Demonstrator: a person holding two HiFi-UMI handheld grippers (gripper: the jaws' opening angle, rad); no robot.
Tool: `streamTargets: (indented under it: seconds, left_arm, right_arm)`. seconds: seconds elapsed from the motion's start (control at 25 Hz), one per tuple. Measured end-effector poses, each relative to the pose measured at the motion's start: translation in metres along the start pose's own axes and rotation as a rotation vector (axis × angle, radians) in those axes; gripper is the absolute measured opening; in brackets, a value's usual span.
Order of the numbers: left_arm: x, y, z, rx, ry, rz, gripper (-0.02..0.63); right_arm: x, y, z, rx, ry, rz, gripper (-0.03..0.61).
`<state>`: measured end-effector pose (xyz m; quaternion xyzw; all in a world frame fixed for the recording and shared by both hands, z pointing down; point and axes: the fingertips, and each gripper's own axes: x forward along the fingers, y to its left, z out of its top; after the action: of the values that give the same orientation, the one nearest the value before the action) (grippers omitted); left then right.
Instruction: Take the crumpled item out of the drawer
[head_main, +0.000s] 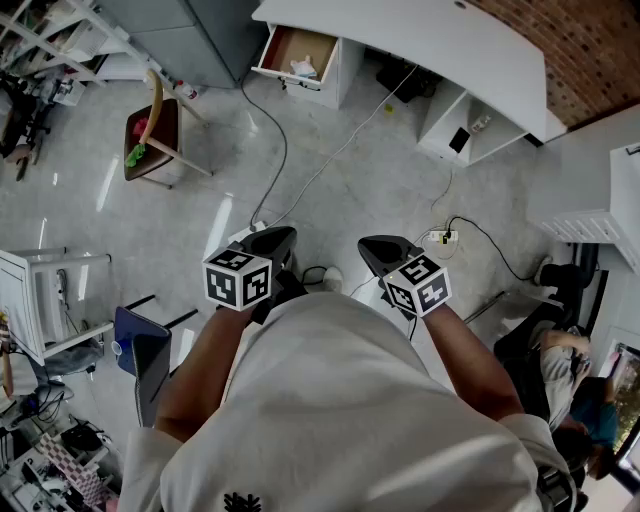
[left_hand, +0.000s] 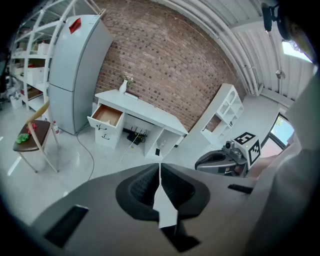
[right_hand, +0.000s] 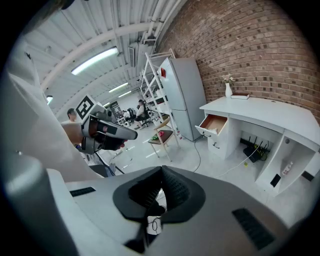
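The open wooden-bottomed drawer (head_main: 296, 50) of the white desk (head_main: 440, 45) is far ahead across the floor. A white crumpled item (head_main: 304, 68) lies in it near its right side. I hold both grippers close to my chest, well short of the drawer. My left gripper (head_main: 277, 241) and right gripper (head_main: 379, 251) both have their jaws closed together with nothing between them. In the left gripper view the drawer (left_hand: 107, 116) stands open beyond the shut left gripper (left_hand: 160, 168). The right gripper view shows the drawer (right_hand: 214, 123) past the shut right gripper (right_hand: 161, 173); the drawer's contents are hidden in both gripper views.
A wooden chair (head_main: 153, 140) with green and red things on its seat stands left of the drawer. Cables (head_main: 290, 150) run over the grey floor to a power strip (head_main: 441, 238). A grey fridge (left_hand: 75, 75) stands left of the desk. White shelving (left_hand: 227, 107) stands to the right.
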<state>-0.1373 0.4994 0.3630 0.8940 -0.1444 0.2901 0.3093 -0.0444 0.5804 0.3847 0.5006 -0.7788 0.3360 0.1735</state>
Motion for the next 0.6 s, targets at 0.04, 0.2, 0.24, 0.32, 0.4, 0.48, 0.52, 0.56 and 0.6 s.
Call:
streamTargets:
  seconds: [0.04,0.2,0.24,0.32,0.4,0.48,0.52,0.56,0.6]
  left_arm:
    - [0.001,0.002,0.002,-0.001,-0.004,0.001,0.031]
    - [0.005,0.016,0.011,-0.008,-0.018,0.003,0.031]
    - [0.006,0.021,0.013,-0.010,-0.017,0.004,0.031]
    - [0.008,0.034,0.016,-0.015,-0.012,0.002,0.031]
    - [0.012,0.051,0.024,-0.020,-0.010,-0.005,0.031]
    - [0.020,0.070,0.036,-0.017,-0.010,-0.015,0.031]
    - [0.024,0.079,0.043,-0.011,-0.011,-0.020,0.031]
    - [0.029,0.090,0.053,-0.003,-0.013,-0.024,0.031]
    - [0.033,0.101,0.065,0.004,-0.018,-0.027,0.031]
  right_arm:
    - [0.002,-0.002,-0.001,0.002,0.004,0.000,0.028]
    - [0.014,-0.011,0.001,0.004,0.018,-0.001,0.028]
    - [0.018,-0.012,0.003,0.007,0.020,-0.001,0.028]
    - [0.030,-0.015,0.010,0.009,0.023,-0.001,0.028]
    - [0.046,-0.019,0.021,0.006,0.026,-0.002,0.028]
    - [0.063,-0.024,0.034,0.010,0.025,0.007,0.028]
    - [0.072,-0.027,0.041,0.013,0.028,0.015,0.028]
    - [0.081,-0.031,0.048,0.014,0.034,0.022,0.028]
    - [0.092,-0.036,0.056,0.009,0.043,0.025,0.028]
